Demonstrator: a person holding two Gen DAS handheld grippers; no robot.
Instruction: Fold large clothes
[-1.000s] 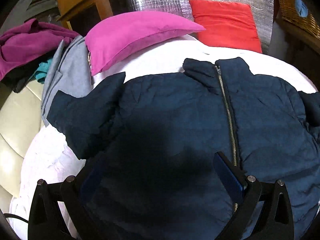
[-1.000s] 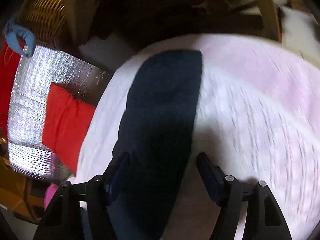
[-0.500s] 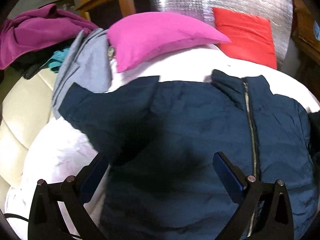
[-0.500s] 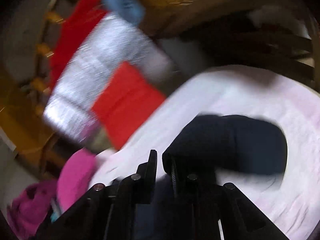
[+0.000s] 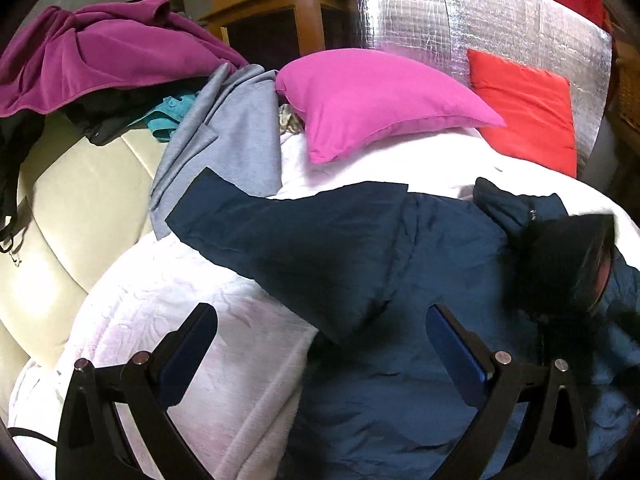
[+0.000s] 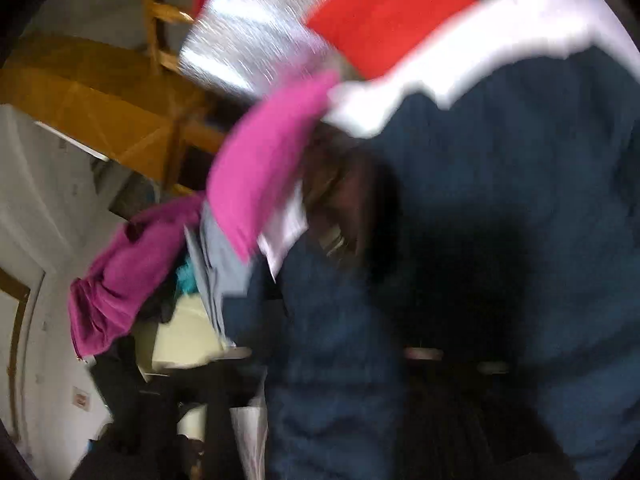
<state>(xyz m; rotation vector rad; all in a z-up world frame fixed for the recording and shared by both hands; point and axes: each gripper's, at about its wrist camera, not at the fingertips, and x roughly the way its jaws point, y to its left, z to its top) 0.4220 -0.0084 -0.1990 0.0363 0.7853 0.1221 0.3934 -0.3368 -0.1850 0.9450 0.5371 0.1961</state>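
Observation:
A navy zip jacket (image 5: 420,264) lies front-up on the white bed cover (image 5: 168,320), its left sleeve (image 5: 256,224) stretched out to the upper left. My left gripper (image 5: 320,332) hovers open over the sleeve's lower edge and the armpit, with nothing between its pads. In the left wrist view a dark blurred shape (image 5: 560,264) hangs over the collar at the right. The right wrist view is badly smeared and the jacket (image 6: 500,200) fills it. My right gripper (image 6: 332,348) is opening just above the navy cloth, and no pad visibly presses on it.
A pink pillow (image 5: 372,100) and a red pillow (image 5: 524,112) lean on silver foil (image 5: 440,12) at the bed's head. A grey garment (image 5: 232,136) and a purple one (image 5: 108,52) are piled at the left over a cream cushioned edge (image 5: 76,208).
The left gripper slid left, from over the zip to the left sleeve. The right gripper shut on the right sleeve, swung it across over the jacket's body, and its jaws have parted again.

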